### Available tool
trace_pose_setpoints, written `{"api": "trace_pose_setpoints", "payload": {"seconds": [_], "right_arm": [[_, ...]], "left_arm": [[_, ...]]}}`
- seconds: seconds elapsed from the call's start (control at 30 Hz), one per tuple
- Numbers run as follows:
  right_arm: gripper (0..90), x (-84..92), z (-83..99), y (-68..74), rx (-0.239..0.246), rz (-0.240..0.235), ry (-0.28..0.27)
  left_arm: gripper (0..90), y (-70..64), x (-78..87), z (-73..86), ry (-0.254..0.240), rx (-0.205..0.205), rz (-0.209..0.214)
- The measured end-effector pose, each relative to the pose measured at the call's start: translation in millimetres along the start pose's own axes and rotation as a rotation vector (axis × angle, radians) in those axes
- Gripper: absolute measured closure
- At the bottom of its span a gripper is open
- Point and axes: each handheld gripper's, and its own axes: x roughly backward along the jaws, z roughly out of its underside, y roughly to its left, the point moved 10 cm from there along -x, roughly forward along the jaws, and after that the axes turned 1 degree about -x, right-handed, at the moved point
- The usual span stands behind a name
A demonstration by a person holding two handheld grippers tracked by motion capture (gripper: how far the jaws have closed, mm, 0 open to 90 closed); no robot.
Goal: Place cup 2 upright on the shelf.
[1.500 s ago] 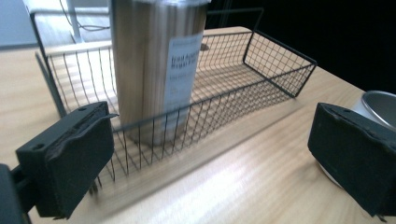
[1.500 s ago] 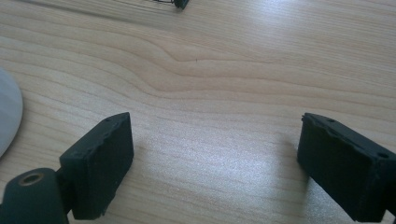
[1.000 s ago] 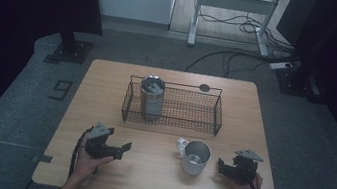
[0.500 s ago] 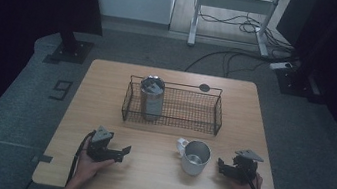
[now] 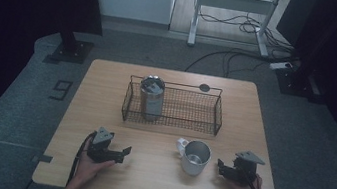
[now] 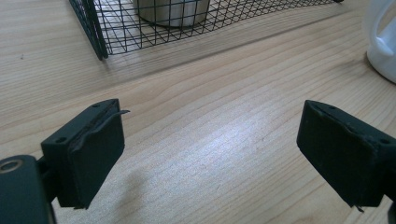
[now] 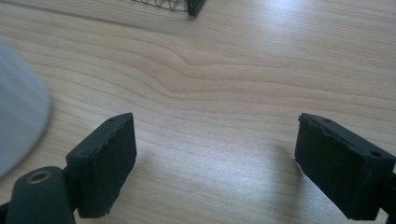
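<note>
Grippers: two, both low in the high view; left gripper (image 5: 122, 152) at lower left, right gripper (image 5: 220, 166) at lower right, each in one hand.
Left gripper jaws: apart with bare wood between them in the left gripper view (image 6: 210, 154); just been closing, nothing between the pads.
Right gripper jaws: apart in the right gripper view (image 7: 215, 158), bare wood between, nothing held.
Mugs: one, a white mug (image 5: 194, 156) with metal inside, lower centre of the high view, just left of the right gripper, handle toward upper left.
Baskets: one black wire basket (image 5: 217, 113) at centre of the high view, above the mug and apart from it.
Tumblers: one steel tumbler (image 5: 151, 97), upright in the basket's left end.
Discs: one small dark disc (image 5: 204, 87) on the table (image 5: 108, 80) just above the basket's far rim.
High view alone: whole layout, both hands, cables, grey floor around the table.
Left gripper view adds: basket corner (image 6: 100, 28) and tumbler base (image 6: 173, 14) at top, mug's white side (image 6: 383, 42) at upper right edge.
Right gripper view adds: blurred pale mug wall (image 7: 18, 126) at left edge, basket corner (image 7: 187, 7) at top.
</note>
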Motion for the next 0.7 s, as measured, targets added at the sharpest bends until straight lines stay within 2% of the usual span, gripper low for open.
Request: {"api": "trace_pose_setpoints", "payload": {"seconds": [0.13, 0.2, 0.47, 0.6, 0.7], "right_arm": [[13.1, 6.5, -5.5, 1.9, -0.012, -0.015, -0.034], [13.3, 10.4, -9.9, 4.1, -0.024, -0.035, -0.057], [13.4, 26.3, -22.8, 15.4, -0.032, -0.097, -0.114], [13.4, 37.3, -29.8, 25.0, -0.049, -0.169, -0.138], [13.4, 44.7, -34.1, 31.3, -0.048, -0.200, -0.157]], "left_arm": [[7.8, -0.8, -0.6, 2.7, 0.000, 0.007, 0.019], [7.9, -0.6, -2.1, 5.2, 0.005, 0.023, 0.031], [8.0, 1.5, -1.5, 4.9, 0.005, 0.029, 0.030], [8.1, 2.5, -0.9, 5.2, 0.007, 0.033, 0.028], [8.1, 1.5, -0.7, 5.1, 0.008, 0.037, 0.032]]}}
